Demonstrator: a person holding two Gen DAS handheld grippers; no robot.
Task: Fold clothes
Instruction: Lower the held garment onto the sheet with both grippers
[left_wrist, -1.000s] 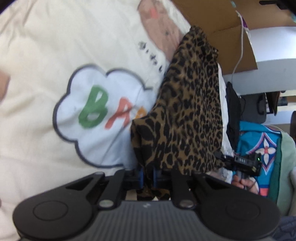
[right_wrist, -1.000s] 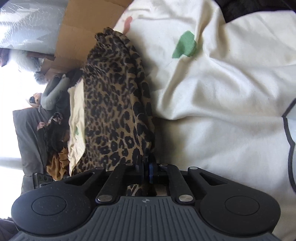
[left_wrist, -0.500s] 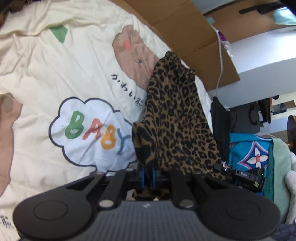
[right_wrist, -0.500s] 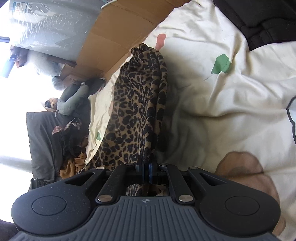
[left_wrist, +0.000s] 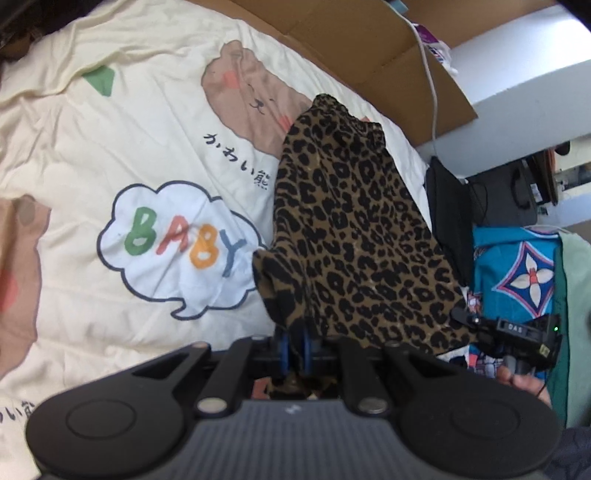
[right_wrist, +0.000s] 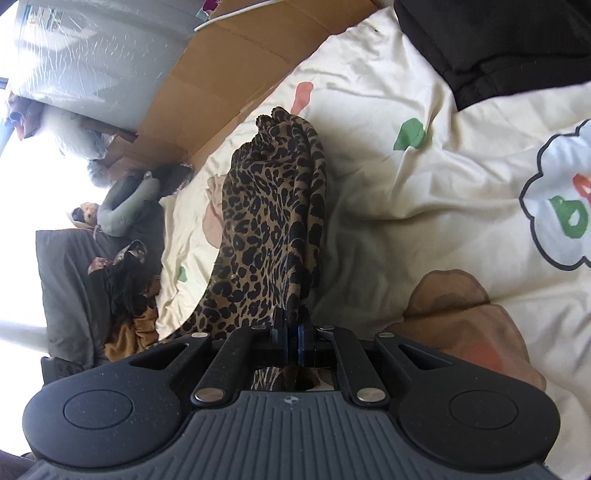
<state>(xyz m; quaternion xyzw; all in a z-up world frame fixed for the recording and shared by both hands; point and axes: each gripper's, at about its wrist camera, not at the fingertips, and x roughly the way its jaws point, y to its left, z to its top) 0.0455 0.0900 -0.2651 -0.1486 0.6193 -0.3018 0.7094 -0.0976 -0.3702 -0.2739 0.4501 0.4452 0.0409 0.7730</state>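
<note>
- We see the leopard-print garment held up off the bed by one edge, its cloth stretched between our two grippers and its far end trailing down onto the cream duvet.
- Our left gripper is clamped tight on a bunched corner of the garment; the blue pads pinch the fabric between them.
- Our right gripper is likewise closed on the garment, with folds of the leopard cloth rising straight out of the nearly touching pads.
- In the left wrist view the right gripper shows at the garment's other corner, with fingers of a hand just below it.
- The duvet beneath carries a cloud with "BABY" and a brown bear print.
- Flattened cardboard lies along the bed's far edge, with a white cable across it.
- A black garment lies on the duvet in the right wrist view.
</note>
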